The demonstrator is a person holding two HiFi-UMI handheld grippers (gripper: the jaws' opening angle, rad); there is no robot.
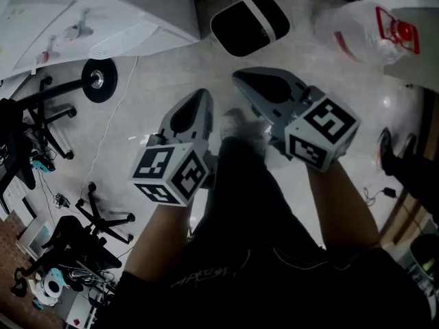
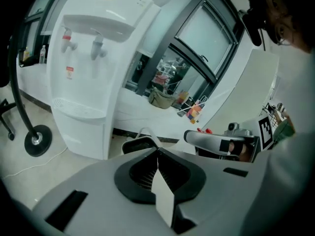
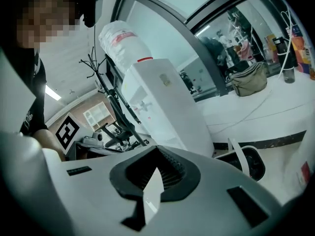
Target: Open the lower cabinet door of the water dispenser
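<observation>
While held side by side above the floor (image 1: 171,67), left gripper (image 1: 201,98) and right gripper (image 1: 241,79) both clenched, empty.

Jaws of each pressed flat together in its own view, nothing between them. Dispenser (image 2: 81,77) far left of the left gripper, white and upright, two taps over a drip tray. Lower door (image 2: 83,137) below that tray, flush with the body and shut, well apart from both grippers. Black bin (image 1: 236,36) with a white handle on the floor just beyond the jaw tips, between the dispenser and a clear bottle (image 1: 360,29) at far right. From the right gripper's side, a second bottle (image 3: 123,38) neck down atop the dispenser. Office chairs (image 1: 75,238) at near left, on the same pale floor.
</observation>
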